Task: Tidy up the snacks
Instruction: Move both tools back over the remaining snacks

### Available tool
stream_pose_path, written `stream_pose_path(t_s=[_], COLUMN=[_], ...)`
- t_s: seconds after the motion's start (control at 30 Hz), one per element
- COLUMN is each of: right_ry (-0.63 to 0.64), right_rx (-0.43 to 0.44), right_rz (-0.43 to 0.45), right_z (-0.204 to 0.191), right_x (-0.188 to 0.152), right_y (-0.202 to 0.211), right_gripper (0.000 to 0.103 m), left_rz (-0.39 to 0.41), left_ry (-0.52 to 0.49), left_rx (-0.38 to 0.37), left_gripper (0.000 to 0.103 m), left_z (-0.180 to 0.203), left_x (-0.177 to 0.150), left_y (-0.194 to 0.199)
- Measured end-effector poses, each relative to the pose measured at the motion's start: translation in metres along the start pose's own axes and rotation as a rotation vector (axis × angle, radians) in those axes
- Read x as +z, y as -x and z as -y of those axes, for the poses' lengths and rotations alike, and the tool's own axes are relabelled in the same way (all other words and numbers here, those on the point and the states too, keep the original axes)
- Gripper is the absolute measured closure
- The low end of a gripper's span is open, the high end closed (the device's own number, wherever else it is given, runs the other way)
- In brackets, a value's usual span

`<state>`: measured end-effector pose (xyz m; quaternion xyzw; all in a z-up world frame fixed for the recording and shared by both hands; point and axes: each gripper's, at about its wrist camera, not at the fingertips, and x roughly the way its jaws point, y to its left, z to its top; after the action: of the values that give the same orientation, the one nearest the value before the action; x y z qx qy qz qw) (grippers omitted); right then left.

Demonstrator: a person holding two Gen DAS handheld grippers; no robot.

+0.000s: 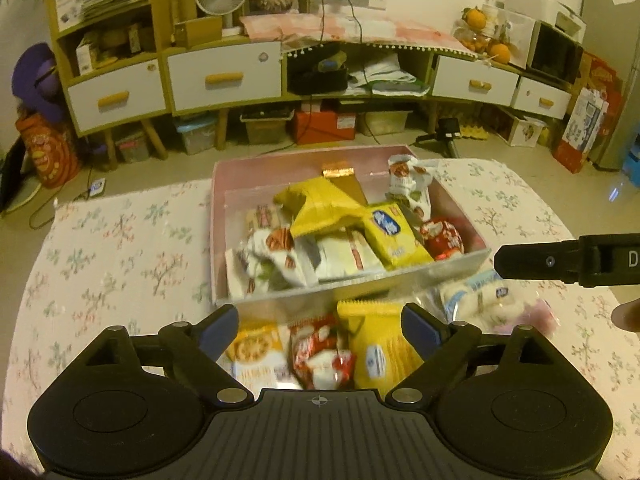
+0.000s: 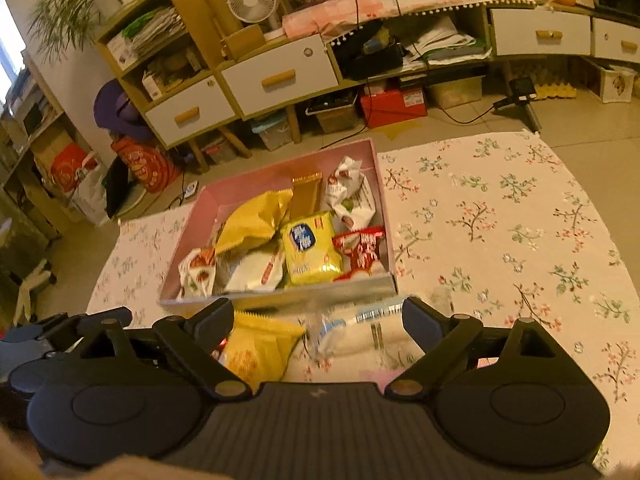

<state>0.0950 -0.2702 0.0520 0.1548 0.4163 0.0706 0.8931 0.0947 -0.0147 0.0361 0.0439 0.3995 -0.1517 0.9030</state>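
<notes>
In the left wrist view, our left tool (image 1: 320, 322) stood wide apart with nothing between its pads, hovering over loose packets on the flowered tabletop (image 1: 120, 248): a yellow biscuit packet (image 1: 376, 348), a red-and-white packet (image 1: 320, 354) and an orange-printed packet (image 1: 256, 350). Just beyond them sat the pink box (image 1: 218, 240), already holding many snacks. The right tool (image 1: 560, 262) reached in from the right edge, above a clear bag of white snacks (image 1: 476, 300).

In the right wrist view, our right tool (image 2: 318, 318) was likewise spread wide and empty, over that clear bag (image 2: 360, 328) and a yellow packet (image 2: 256, 344), just before the box (image 2: 280, 300).

We judged ourselves between packets. Next, each tool had to lower, close on one loose packet and lift it over the box's near wall.
</notes>
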Motion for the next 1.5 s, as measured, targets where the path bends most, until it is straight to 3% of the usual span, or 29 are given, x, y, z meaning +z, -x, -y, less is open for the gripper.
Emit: stream_pose_path(t_s=[0.5, 0.8, 1.27, 1.5], right_ry=[0.043, 0.272, 0.536, 0.567], right_rx=[-0.059, -0.088, -0.142, -0.152], right_rz=[-0.005, -0.035, -0.060, -0.074], right_z=[0.015, 0.022, 0.047, 0.053], right_x=[-0.034, -0.058, -0.071, -0.063], right_y=[0.006, 0.006, -0.011, -0.027], right_gripper=[0.005, 0.004, 0.004, 0.004], left_rz=[0.010, 0.033, 0.083, 0.069], left_ry=[0.051, -0.046, -0.052, -0.031], left_rx=[-0.010, -0.008, -0.075, -0.076], left_gripper=[0.008, 0.007, 0.008, 0.014], left_z=[0.005, 0.017, 0.038, 0.046], left_x=[-0.049, -0.075, -0.076, -0.064], left_y=[0.017, 0.017, 0.001, -0.017])
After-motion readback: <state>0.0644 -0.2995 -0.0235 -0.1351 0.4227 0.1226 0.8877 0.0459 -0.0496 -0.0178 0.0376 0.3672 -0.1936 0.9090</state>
